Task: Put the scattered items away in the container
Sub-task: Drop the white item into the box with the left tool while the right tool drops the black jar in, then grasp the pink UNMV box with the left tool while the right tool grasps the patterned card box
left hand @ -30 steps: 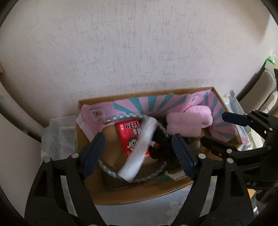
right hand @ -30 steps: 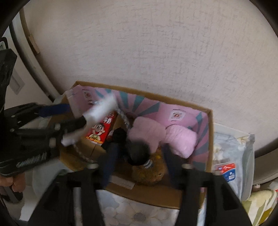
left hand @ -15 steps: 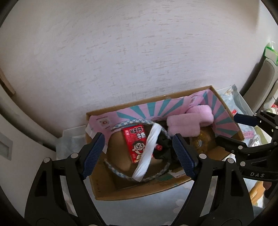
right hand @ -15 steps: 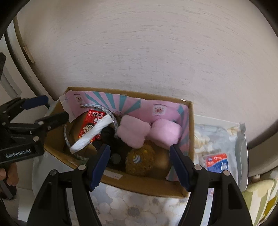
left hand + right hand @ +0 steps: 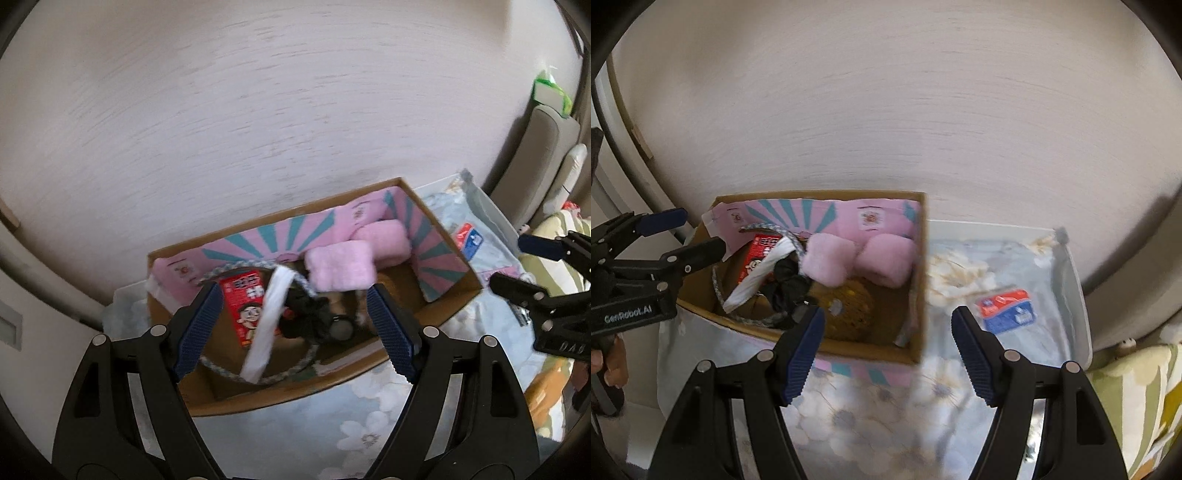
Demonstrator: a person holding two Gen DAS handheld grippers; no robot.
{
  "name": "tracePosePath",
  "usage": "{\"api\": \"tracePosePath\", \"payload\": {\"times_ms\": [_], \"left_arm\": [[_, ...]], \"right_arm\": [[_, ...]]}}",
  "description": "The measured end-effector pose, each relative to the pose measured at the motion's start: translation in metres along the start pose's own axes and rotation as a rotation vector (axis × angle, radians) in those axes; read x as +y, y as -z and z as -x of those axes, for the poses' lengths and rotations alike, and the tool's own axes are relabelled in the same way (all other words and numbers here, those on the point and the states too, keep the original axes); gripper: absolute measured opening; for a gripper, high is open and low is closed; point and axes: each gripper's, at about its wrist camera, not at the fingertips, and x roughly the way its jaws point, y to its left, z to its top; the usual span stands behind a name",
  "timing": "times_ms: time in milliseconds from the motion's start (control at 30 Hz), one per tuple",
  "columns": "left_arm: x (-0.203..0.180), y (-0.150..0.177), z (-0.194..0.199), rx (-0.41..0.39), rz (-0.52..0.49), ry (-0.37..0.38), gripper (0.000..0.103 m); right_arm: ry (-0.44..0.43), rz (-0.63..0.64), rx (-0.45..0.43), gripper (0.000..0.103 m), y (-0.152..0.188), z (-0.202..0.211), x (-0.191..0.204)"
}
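A cardboard box (image 5: 454, 295) (image 5: 921, 258) with a pink and teal lining stands against the wall on a floral cloth. Inside lie a red snack packet (image 5: 245, 301) (image 5: 759, 254), a white strip (image 5: 269, 325) (image 5: 759, 277), a braided rope ring (image 5: 221, 369), black fabric (image 5: 306, 317) (image 5: 788, 284), two pink fluffy pieces (image 5: 341, 269) (image 5: 886, 260) and a brown knitted item (image 5: 849, 310). My left gripper (image 5: 295, 328) is open and empty above the box's front. My right gripper (image 5: 888, 352) is open and empty above the box's right front corner.
A clear plastic bag with a red and blue label (image 5: 1006, 310) (image 5: 469, 240) lies right of the box in a white tray (image 5: 1078, 295). A textured wall (image 5: 886, 110) rises behind. A striped cushion (image 5: 1137, 406) sits at the far right.
Both grippers have pulled back and up from the box, so it looks smaller and lower. The right gripper has shifted right. The items stay in the box.
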Motion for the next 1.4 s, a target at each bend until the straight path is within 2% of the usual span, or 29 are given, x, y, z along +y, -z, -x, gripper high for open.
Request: {"api": "tracePosePath", "payload": {"times_ms": [133,333,533,700,900,1067,1400], "left_arm": [[-0.021,-0.005,0.001,-0.004,-0.018,0.048,0.080],[-0.074,-0.016,-0.005,0.002,-0.092,0.124,0.080],[-0.133,-0.023,-0.019,0.022,-0.158,0.221,0.081],[-0.187,-0.016,-0.039,0.047,-0.242,0.296,0.081],[-0.243,0.000,-0.077,0.079,-0.363,0.363,0.081],[-0.265,0.009,-0.106,0.101,-0.423,0.391,0.081],[-0.279,0.014,-0.148,0.159,-0.475,0.401,0.081]], "right_arm": [[0.046,-0.045,-0.011,0.067,0.017,0.022,-0.035],[0.139,-0.143,0.020,0.067,0.057,0.041,-0.101],[0.161,-0.203,0.048,0.067,0.093,0.044,-0.139],[0.163,-0.181,0.078,0.067,0.114,0.036,-0.150],[0.117,-0.193,0.094,0.067,0.134,0.019,-0.158],[0.097,-0.145,0.090,0.067,0.145,0.008,-0.156],[0.107,-0.038,0.092,0.067,0.154,-0.012,-0.153]]}}
